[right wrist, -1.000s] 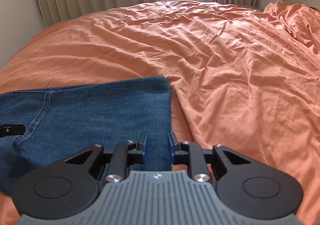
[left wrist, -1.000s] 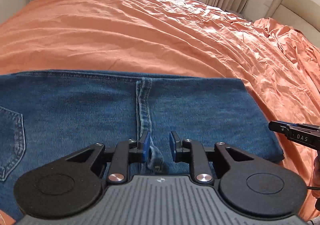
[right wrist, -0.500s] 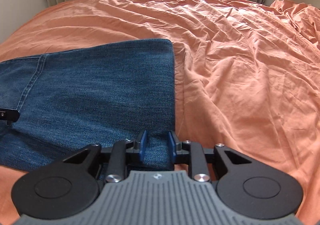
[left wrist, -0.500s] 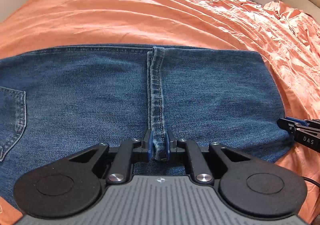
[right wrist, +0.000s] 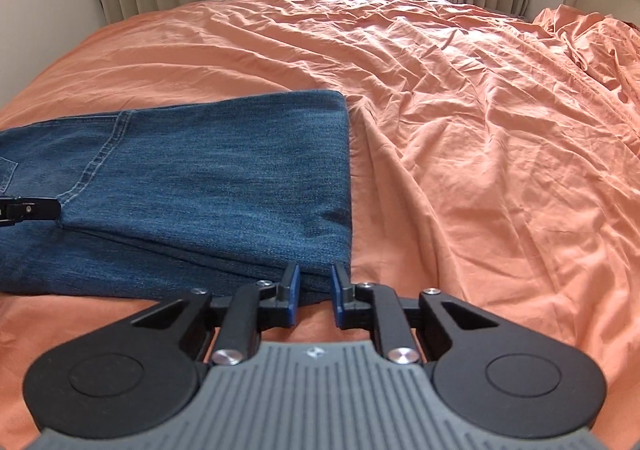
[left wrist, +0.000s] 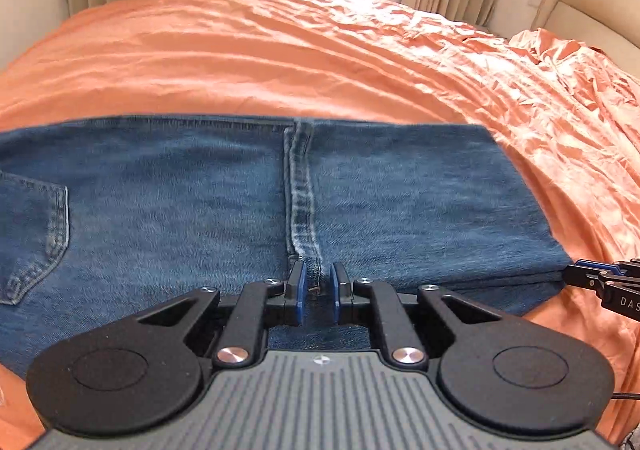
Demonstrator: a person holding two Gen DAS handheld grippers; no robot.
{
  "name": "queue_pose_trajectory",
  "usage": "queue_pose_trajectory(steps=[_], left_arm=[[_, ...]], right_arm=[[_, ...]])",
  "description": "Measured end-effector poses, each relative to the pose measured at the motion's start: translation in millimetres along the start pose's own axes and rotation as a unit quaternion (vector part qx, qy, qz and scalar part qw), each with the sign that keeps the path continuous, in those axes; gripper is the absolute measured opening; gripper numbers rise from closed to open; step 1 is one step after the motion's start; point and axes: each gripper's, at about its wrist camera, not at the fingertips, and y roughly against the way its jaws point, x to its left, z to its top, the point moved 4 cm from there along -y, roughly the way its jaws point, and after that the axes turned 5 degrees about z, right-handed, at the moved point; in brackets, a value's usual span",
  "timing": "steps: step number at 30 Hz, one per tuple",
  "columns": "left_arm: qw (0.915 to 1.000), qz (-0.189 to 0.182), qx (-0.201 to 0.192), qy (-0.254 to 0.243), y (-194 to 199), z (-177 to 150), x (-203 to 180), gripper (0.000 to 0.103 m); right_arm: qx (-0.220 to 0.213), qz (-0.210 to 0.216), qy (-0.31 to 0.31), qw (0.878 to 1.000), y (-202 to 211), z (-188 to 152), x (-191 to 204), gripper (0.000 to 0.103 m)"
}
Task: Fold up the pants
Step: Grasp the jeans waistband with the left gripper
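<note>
Folded jeans (right wrist: 208, 178) on orange bedspread (right wrist: 480, 154), right gripper (right wrist: 314, 292) fingers (right wrist: 291, 290) parted at corner

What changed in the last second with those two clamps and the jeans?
The left gripper closed on the seam half a second ago and has since opened and let go. The right gripper backed off the jeans corner, open. The jeans lie folded on the orange bedsheet as before.

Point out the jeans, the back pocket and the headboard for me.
jeans (right wrist: 208, 170), right wrist view, on the flat top layer of denim.
back pocket (left wrist: 36, 234), left wrist view, on the pocket's stitched panel at the left edge.
headboard (left wrist: 584, 6), left wrist view, on its beige padded face.
</note>
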Motion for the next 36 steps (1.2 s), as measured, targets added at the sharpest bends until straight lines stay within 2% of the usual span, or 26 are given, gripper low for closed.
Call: queue_pose_trajectory(steps=[4, 10, 13, 16, 19, 24, 27, 30, 36], left_arm=[[0.9995, -0.009, 0.023, 0.02, -13.7, -8.2, 8.9, 0.013], [0.9986, -0.013, 0.029, 0.041, -12.3, -10.9, 13.1, 0.017], [0.9971, -0.01, 0.039, 0.064, -4.2, -14.3, 19.1, 0.022], [0.9945, -0.013, 0.032, 0.099, 13.3, -16.6, 32.9, 0.022], [0.9929, -0.01, 0.01, 0.118, 37.7, -15.6, 48.6, 0.024], [0.9883, 0.017, -0.03, 0.149, 73.6, -11.6, 85.7, 0.03], [0.9836, 0.032, -0.044, 0.172, 87.8, -11.5, 113.2, 0.03], [0.9752, 0.042, -0.057, 0.21, 98.7, -14.3, 146.0, 0.031], [0.9517, 0.042, -0.073, 0.295, 113.0, -23.2, 216.1, 0.036]], right_arm=[[0.033, 0.003, -0.015, 0.999, -16.4, -8.8, -3.0, 0.002], [0.043, 0.002, -0.022, 0.999, -18.4, -11.6, -3.7, 0.0], [0.046, -0.006, -0.014, 0.999, -11.6, -11.4, 0.8, 0.001], [0.026, -0.01, -0.011, 1.0, 2.4, -8.7, 6.5, 0.007], [-0.013, 0.007, -0.005, 1.0, 19.9, -5.4, 16.9, 0.007], [-0.061, 0.029, 0.018, 0.998, 42.2, 3.5, 39.7, 0.007], [-0.076, 0.039, 0.029, 0.996, 50.2, 7.4, 54.7, 0.007], [-0.081, 0.043, 0.036, 0.995, 51.2, 10.6, 72.0, 0.007], [-0.082, 0.057, 0.081, 0.992, 44.5, 20.0, 120.6, 0.008]])
